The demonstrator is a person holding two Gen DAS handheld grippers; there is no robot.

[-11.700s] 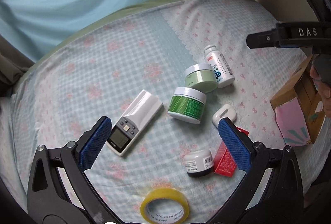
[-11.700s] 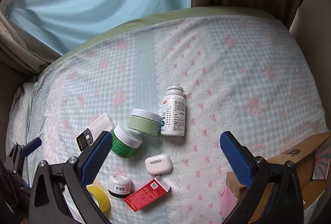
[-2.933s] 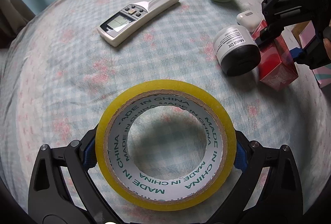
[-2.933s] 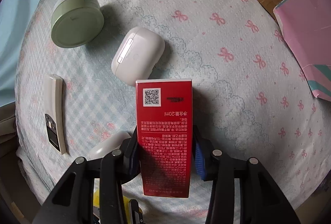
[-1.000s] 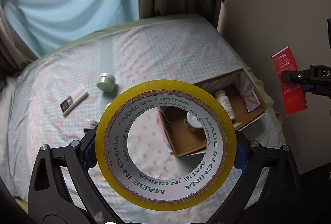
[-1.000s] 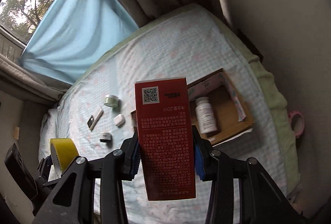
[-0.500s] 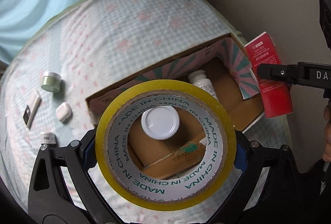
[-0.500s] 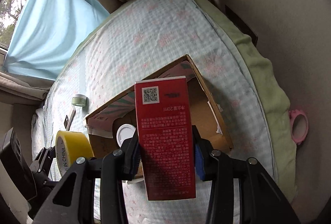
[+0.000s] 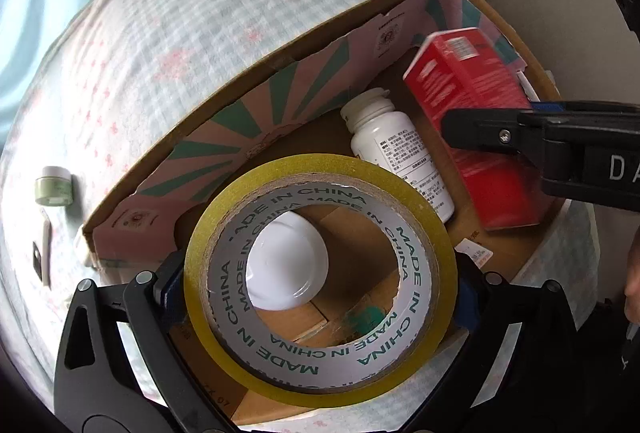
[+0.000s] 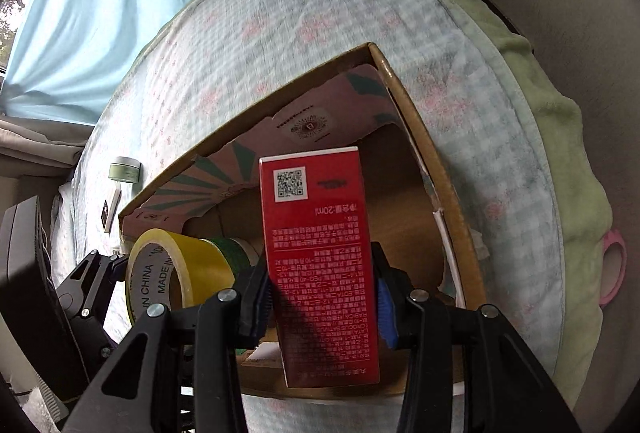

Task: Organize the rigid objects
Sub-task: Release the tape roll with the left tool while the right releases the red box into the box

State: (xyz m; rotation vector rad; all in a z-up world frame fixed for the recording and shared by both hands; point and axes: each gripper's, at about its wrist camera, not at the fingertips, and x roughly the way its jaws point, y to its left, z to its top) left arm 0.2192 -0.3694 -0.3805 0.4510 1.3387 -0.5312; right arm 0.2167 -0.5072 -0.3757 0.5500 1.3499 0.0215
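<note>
My left gripper [image 9: 318,281] points straight down, shut on a yellow tape roll [image 9: 224,217], and hangs just above the open cardboard box [image 9: 280,45]. Through the roll's hole I see a white jar lid [image 9: 286,265] on the box floor. A white pill bottle [image 9: 400,153] lies inside beside it. My right gripper [image 10: 320,297] holds its jaws over the box's right side and they are opening. The red carton [image 10: 316,233] is still between the pads, and it looks blurred in the left wrist view [image 9: 460,81]. The tape roll [image 10: 200,261] also shows at the right wrist view's lower left.
The box sits on a checked bedspread [image 9: 180,33] near the bed's right edge, with a wall just beyond. A green jar [image 9: 54,185] and a remote [image 9: 44,253] lie far left on the bed. A pink ring [image 10: 614,269] lies below the bed edge.
Both grippers have dropped toward the cardboard box, which now fills the views. The right jaws have spread slightly around the red carton. The tape roll stays clamped.
</note>
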